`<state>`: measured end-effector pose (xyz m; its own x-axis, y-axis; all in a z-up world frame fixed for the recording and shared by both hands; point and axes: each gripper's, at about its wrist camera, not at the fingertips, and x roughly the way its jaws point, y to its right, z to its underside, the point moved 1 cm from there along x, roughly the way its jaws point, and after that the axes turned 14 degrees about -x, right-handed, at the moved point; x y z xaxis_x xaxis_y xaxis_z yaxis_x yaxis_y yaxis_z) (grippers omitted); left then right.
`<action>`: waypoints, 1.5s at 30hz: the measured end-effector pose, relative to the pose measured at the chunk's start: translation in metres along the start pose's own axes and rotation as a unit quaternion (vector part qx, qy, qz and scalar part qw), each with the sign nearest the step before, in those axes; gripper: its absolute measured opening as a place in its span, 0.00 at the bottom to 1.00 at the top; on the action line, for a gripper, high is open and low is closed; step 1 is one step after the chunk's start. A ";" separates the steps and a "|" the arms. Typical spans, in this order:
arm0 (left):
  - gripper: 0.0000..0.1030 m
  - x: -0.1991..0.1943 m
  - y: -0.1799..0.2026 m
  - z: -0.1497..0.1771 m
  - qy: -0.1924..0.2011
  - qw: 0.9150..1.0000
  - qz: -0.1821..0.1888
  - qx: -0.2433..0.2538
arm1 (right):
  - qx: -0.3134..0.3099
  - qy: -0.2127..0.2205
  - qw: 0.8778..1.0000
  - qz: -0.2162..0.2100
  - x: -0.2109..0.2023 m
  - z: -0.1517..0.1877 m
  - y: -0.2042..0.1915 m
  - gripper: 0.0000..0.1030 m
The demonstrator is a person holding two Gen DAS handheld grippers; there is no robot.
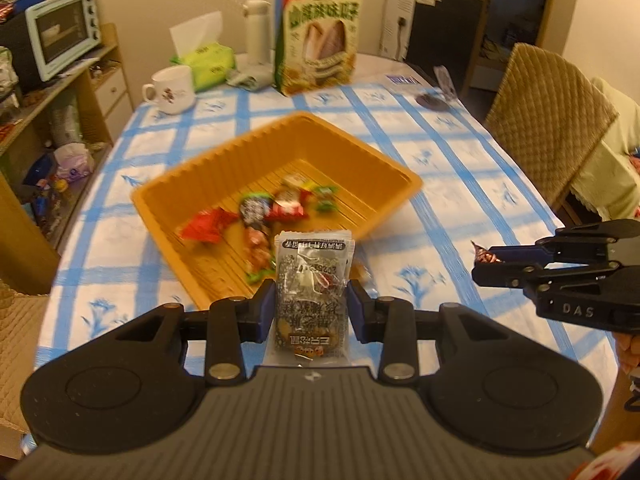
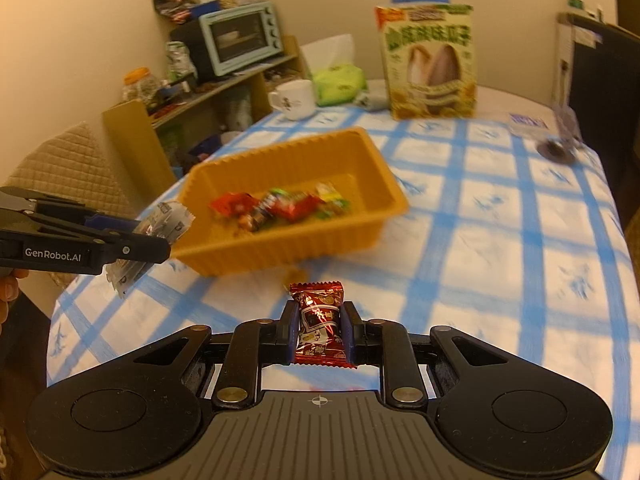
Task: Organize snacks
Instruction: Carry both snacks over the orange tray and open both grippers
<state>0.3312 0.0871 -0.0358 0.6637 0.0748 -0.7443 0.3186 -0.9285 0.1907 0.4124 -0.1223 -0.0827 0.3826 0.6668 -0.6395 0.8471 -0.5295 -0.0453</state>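
An orange ribbed tray (image 1: 192,176) (image 2: 280,152) sits mid-table and holds several wrapped candies (image 1: 276,204) (image 2: 280,204). My left gripper (image 1: 312,304) is shut on a clear snack packet with dark print (image 1: 314,280), held upright just short of the tray's near rim. In the right wrist view this packet (image 2: 164,220) shows at the left, in the left gripper (image 2: 144,240). My right gripper (image 2: 320,324) is shut on a dark red wrapped candy (image 2: 320,320), above the cloth in front of the tray. The left wrist view shows that candy (image 1: 484,256) poking from the right gripper (image 1: 486,262).
A blue-checked tablecloth (image 1: 440,160) covers the table. At the far end stand a green snack box (image 1: 320,36), a white mug (image 1: 172,88), a tissue pack (image 1: 208,60) and a white flask (image 1: 258,32). Padded chairs (image 1: 548,120) flank the table; a shelf with a toaster oven (image 1: 60,32) stands left.
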 end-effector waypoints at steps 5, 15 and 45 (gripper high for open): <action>0.34 0.004 -0.010 -0.018 0.011 1.000 -0.007 -0.007 | -0.021 0.011 1.000 -0.009 0.021 -0.030 -0.002 0.22; 0.34 0.032 -0.026 -0.055 0.018 1.000 -0.019 -0.005 | -0.039 0.024 0.999 -0.007 0.061 -0.081 0.003 0.22; 0.34 0.148 -0.044 -0.116 -0.041 0.998 -0.014 0.042 | -0.004 -0.024 0.999 0.033 0.158 -0.123 0.047 0.22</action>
<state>0.4942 0.1816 -0.0800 0.5967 0.0748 -0.7990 0.2758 -0.9541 0.1166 0.5580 0.0222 -0.0916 0.4192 0.6045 -0.6774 0.8237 -0.5671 0.0037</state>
